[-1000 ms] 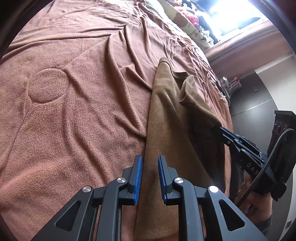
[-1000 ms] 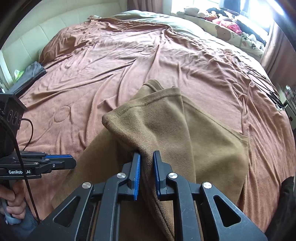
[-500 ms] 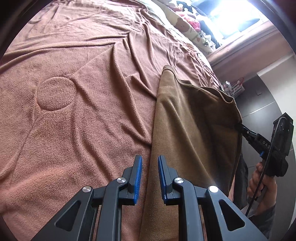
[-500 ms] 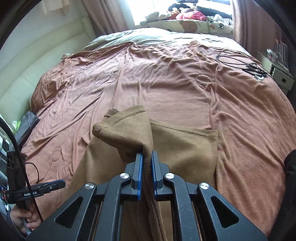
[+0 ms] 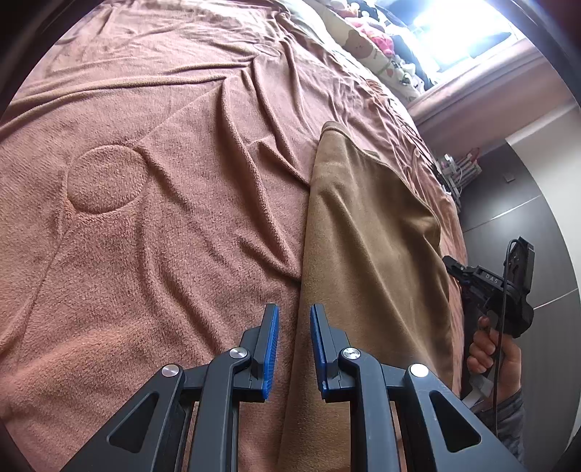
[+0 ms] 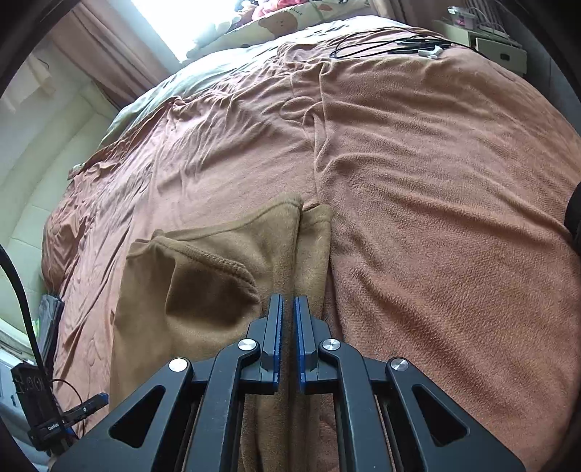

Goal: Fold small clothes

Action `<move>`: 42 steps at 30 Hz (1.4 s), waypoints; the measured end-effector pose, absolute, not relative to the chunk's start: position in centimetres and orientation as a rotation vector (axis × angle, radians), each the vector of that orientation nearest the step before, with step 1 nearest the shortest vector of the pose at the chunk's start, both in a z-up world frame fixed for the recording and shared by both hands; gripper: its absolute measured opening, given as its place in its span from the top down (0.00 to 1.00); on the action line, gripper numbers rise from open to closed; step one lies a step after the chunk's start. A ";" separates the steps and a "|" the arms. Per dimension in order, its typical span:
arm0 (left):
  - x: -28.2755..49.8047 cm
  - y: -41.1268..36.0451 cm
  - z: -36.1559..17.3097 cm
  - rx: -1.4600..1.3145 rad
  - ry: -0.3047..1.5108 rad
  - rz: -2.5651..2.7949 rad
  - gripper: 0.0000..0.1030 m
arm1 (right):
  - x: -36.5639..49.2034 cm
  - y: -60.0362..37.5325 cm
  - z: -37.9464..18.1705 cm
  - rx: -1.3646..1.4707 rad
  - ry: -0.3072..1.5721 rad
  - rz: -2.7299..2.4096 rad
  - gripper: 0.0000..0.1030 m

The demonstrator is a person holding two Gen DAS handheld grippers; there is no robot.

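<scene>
Nearest the right wrist camera, the right claw [image 6: 287, 308] has its jaws almost fully together, pinching a fold of the tan garment [image 6: 225, 276] that runs between the blue pads and hangs below them. In the left wrist view the left claw [image 5: 294, 326] sits with a narrow gap between its jaws, straddling the garment's near left edge; whether the pads actually press on the cloth cannot be told from here. The garment [image 5: 366, 254] lies on the brown blanket [image 5: 163, 218] covering the bed, stretched away from both claws, with one hemmed edge lifted and curled over on itself so that a dark pocket shows under it. Farther off lie a cable [image 6: 381, 45] on the blanket's far side and a patterned pillow [image 6: 276, 21] by the window. The step in hand looks like drawing one side of the garment across to make a lengthwise fold. The next move likely calls for carrying the pinched edge over to meet the opposite side, laying it flat, and keeping the left edge pinned so the cloth does not drag.
</scene>
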State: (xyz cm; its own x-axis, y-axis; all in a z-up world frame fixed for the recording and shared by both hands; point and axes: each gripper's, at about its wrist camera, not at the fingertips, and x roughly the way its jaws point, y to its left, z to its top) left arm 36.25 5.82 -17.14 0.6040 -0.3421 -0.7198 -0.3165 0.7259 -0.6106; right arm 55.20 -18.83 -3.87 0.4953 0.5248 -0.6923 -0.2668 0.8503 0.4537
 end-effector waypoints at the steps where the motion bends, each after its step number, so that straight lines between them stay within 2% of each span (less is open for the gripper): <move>1: 36.3 5.8 -17.2 -0.790 0.951 -0.017 0.81 | 55.0 -18.8 -3.9 0.315 0.941 0.501 0.96; 4: 36.4 5.6 -17.3 -0.789 0.955 -0.018 0.81 | 55.3 -19.2 -4.0 0.316 0.948 0.517 0.96; 7: 36.6 5.6 -17.3 -0.788 0.956 -0.017 0.81 | 56.2 -19.5 -4.4 0.339 0.957 0.521 0.90; 9: 36.6 5.5 -17.4 -0.788 0.956 -0.016 0.81 | 56.9 -19.7 -4.6 0.367 0.956 0.526 0.74; 11: 36.7 5.4 -17.5 -0.787 0.960 -0.016 0.81 | 57.2 -19.8 -4.6 0.391 0.948 0.525 0.65; 17: 37.3 4.9 -17.7 -0.752 0.984 -0.020 0.81 | 59.1 -19.8 -5.4 0.446 0.961 0.525 0.65; 19: 37.4 4.6 -17.8 -0.737 0.994 -0.025 0.81 | 59.5 -19.7 -5.7 0.439 0.968 0.516 0.68; 20: 37.5 4.4 -17.8 -0.733 0.997 -0.026 0.81 | 59.5 -19.5 -5.7 0.430 0.971 0.516 0.77; 21: 37.5 4.4 -17.8 -0.730 0.998 -0.028 0.81 | 59.6 -19.2 -5.6 0.418 0.973 0.516 0.92; 22: 37.5 4.4 -17.8 -0.729 0.999 -0.027 0.81 | 59.6 -19.0 -5.5 0.404 0.978 0.515 0.99; 23: 37.5 4.4 -17.8 -0.729 0.999 -0.027 0.81 | 59.5 -18.9 -5.3 0.390 0.978 0.512 1.00; 35: 37.5 3.7 -17.8 -0.710 1.006 -0.027 0.81 | 56.3 -20.4 -3.6 0.319 0.901 0.445 1.00; 39: 37.9 3.3 -17.7 -0.694 1.014 -0.027 0.81 | 57.3 -20.0 -4.3 0.334 0.993 0.457 0.99; 42: 38.0 3.1 -17.7 -0.682 1.016 -0.026 0.81 | 56.7 -20.8 -3.6 0.372 0.972 0.479 0.94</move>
State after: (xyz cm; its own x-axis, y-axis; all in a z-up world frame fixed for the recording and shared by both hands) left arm 38.04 3.10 -17.65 0.5452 -0.3250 -0.7728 -0.2857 0.7946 -0.5357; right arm 56.75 -20.81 -3.59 0.4744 0.5428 -0.6930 -0.2192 0.8353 0.5043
